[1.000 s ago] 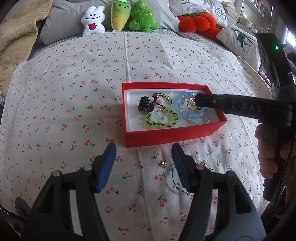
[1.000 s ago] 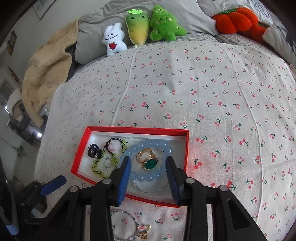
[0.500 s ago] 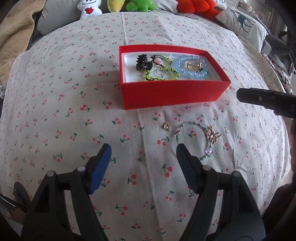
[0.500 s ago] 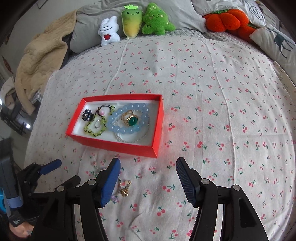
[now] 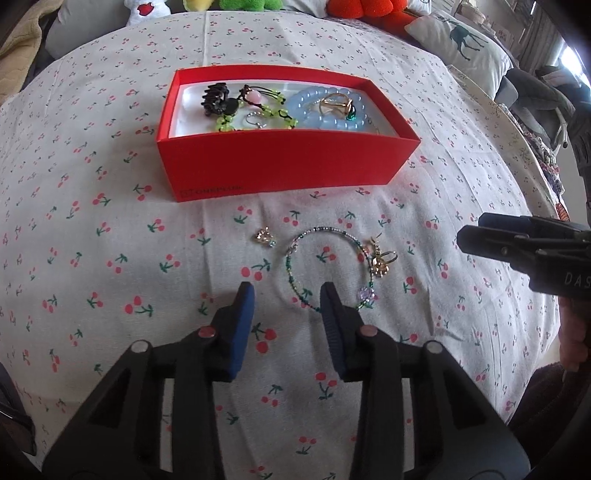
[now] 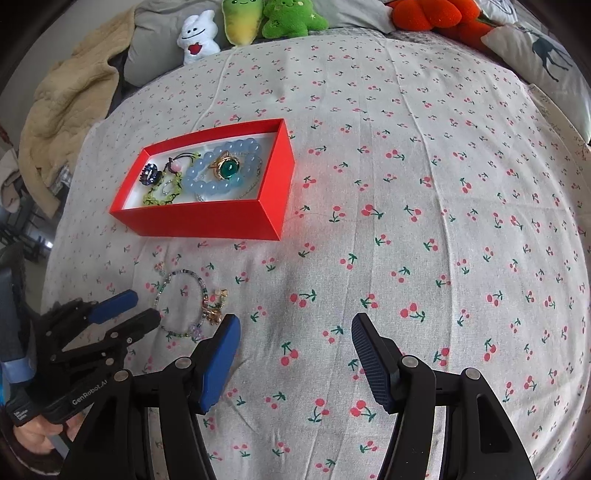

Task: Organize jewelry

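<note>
A red box (image 5: 284,168) (image 6: 192,221) on the bed holds a blue bead bracelet (image 5: 325,110), a gold ring with a green stone (image 6: 226,168), a green bracelet and a black clip. On the sheet in front of it lie a green bead bracelet (image 5: 327,269) (image 6: 183,302), a gold charm (image 5: 382,260) touching it, and a small earring (image 5: 265,236). My left gripper (image 5: 286,295) is open and empty, low over the sheet at the bracelet's near left side. My right gripper (image 6: 293,328) is open and empty, to the right of the loose pieces.
The cherry-print bedsheet (image 6: 406,184) covers the whole bed. Plush toys (image 6: 255,22) and pillows line the far edge. A beige blanket (image 6: 62,99) lies at the far left. A deer-print pillow (image 5: 458,40) sits at the right.
My right gripper left the box, where it hovered over the ring, and pulled back and opened wider. My left gripper dropped toward the loose bracelet and its jaws narrowed.
</note>
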`<state>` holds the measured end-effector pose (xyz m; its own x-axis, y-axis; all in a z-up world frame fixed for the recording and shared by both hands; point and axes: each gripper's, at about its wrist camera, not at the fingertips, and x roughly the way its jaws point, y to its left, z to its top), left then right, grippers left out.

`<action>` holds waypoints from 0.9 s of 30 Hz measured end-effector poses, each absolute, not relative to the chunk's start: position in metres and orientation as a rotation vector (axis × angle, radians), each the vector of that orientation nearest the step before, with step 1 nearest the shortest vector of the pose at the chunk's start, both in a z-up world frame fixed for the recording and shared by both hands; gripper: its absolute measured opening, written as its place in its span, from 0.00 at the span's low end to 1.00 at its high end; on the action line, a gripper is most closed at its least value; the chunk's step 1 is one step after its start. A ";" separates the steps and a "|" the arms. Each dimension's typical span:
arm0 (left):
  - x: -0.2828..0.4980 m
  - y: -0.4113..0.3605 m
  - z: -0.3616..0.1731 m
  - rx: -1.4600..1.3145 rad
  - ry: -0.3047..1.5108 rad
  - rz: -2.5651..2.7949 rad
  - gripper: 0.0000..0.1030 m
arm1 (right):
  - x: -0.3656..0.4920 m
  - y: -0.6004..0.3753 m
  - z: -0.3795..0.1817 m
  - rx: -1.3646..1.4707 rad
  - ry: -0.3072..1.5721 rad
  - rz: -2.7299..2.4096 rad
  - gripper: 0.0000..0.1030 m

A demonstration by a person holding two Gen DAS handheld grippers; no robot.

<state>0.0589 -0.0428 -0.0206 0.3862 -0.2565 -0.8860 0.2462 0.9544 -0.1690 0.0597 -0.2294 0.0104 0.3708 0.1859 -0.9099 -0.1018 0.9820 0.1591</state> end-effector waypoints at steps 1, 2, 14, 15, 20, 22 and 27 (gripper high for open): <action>0.061 -0.046 -0.023 -0.011 1.135 -0.318 0.32 | 0.060 -0.231 0.009 0.079 1.180 0.182 0.62; 0.063 -0.048 -0.025 -0.005 1.137 -0.315 0.29 | 0.060 -0.233 0.008 0.079 1.181 0.182 0.62; 0.065 -0.052 -0.024 0.053 1.125 -0.278 0.04 | 0.060 -0.237 0.004 0.105 1.207 0.197 0.62; 0.064 -0.049 -0.022 0.052 1.125 -0.276 0.04 | 0.060 -0.235 0.004 0.106 1.209 0.201 0.62; 0.056 -0.027 -0.015 0.033 1.113 -0.258 0.04 | 0.062 -0.225 0.005 0.135 1.220 0.222 0.62; 0.053 -0.017 -0.013 0.030 1.111 -0.249 0.04 | 0.064 -0.219 0.004 0.152 1.225 0.230 0.62; 0.049 0.005 -0.016 0.022 1.116 -0.217 0.04 | 0.074 -0.202 0.002 0.190 1.227 0.251 0.36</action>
<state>0.0488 0.0046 -0.0163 0.4200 -0.1623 -0.8929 0.1843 0.9786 -0.0912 0.0738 -0.2015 0.0019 0.3150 0.2906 -0.9035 -0.0869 0.9568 0.2775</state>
